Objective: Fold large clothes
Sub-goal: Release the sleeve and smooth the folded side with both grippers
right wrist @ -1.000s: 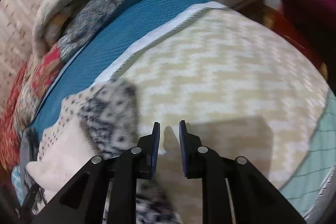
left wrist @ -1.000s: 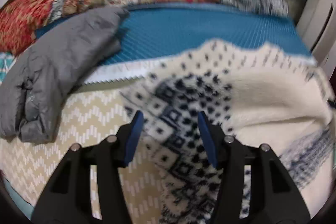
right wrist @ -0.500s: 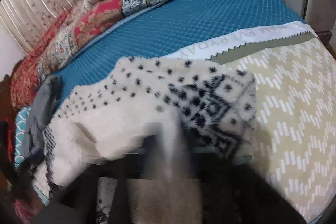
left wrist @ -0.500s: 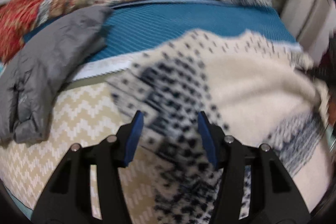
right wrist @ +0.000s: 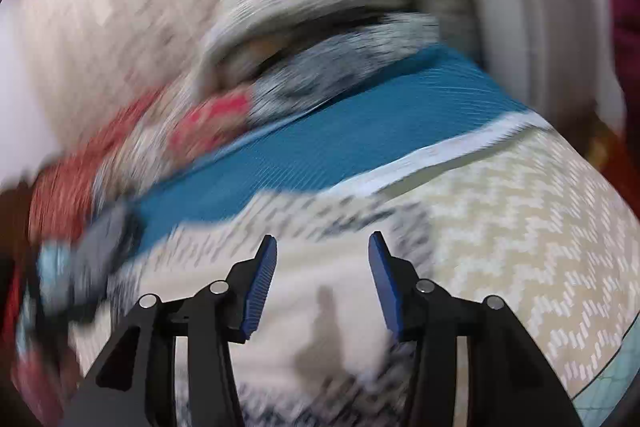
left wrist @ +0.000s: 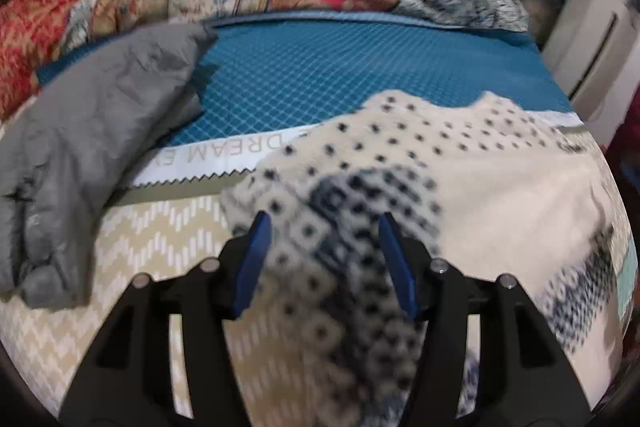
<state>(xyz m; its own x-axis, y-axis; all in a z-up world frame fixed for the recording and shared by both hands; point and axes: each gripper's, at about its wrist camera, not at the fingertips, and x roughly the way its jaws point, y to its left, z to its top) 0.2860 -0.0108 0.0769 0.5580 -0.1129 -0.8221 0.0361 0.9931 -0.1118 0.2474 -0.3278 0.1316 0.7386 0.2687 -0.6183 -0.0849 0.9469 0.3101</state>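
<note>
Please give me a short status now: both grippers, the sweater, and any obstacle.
Left gripper open above patterned sweater, nothing gripped. Right gripper opening, empty, sweater below. Sweater lies on the bed. Grey jacket lies apart, beside it.

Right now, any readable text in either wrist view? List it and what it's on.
"DREAM" on the white band of the bed cover, printed upside down in the left wrist view.
"E" and part of a second letter after it on the same band; the rest is hidden under the gray jacket.
Right wrist view: too blurred, nothing readable.
</note>
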